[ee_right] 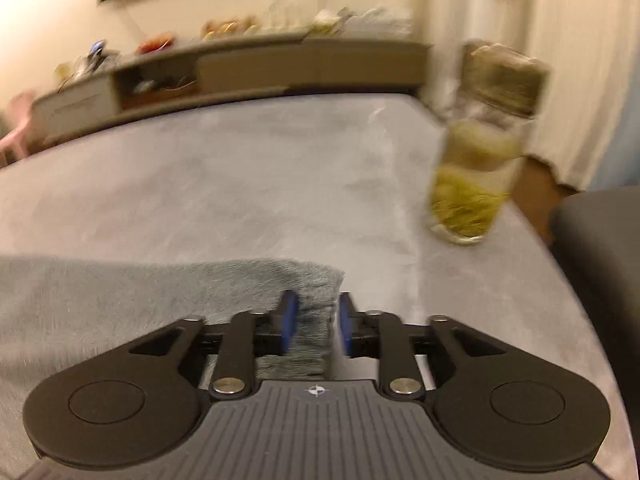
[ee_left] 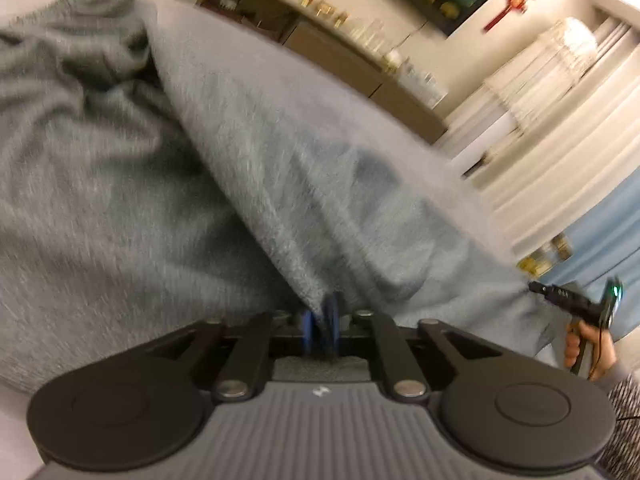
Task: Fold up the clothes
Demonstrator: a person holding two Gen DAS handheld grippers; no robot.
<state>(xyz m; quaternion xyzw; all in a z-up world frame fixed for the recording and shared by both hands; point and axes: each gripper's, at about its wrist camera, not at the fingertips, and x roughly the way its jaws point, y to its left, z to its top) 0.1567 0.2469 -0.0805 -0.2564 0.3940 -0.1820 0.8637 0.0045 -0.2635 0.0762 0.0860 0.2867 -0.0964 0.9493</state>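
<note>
Two grippers are on my feeds, both at one soft grey fleece garment [ee_left: 248, 152]. No brand text is readable; I see only a small white emblem [ee_right: 316, 391] on the right gripper's ribbed grey housing. A clear glass jar [ee_right: 476, 168] packed with blurred yellow-green contents stands on the grey table [ee_right: 200, 168], well beyond the garment's corner. My left gripper [ee_left: 321, 326] has its blue pads pressed together on a pinch of the garment's edge. From there the cloth rises in a ridge and stretches toward the right gripper [ee_left: 538, 289], held by a hand [ee_left: 588, 346]. In the right wrist view, the right gripper [ee_right: 316, 322] stands parted around the garment's corner, pads not squeezing it.
</note>
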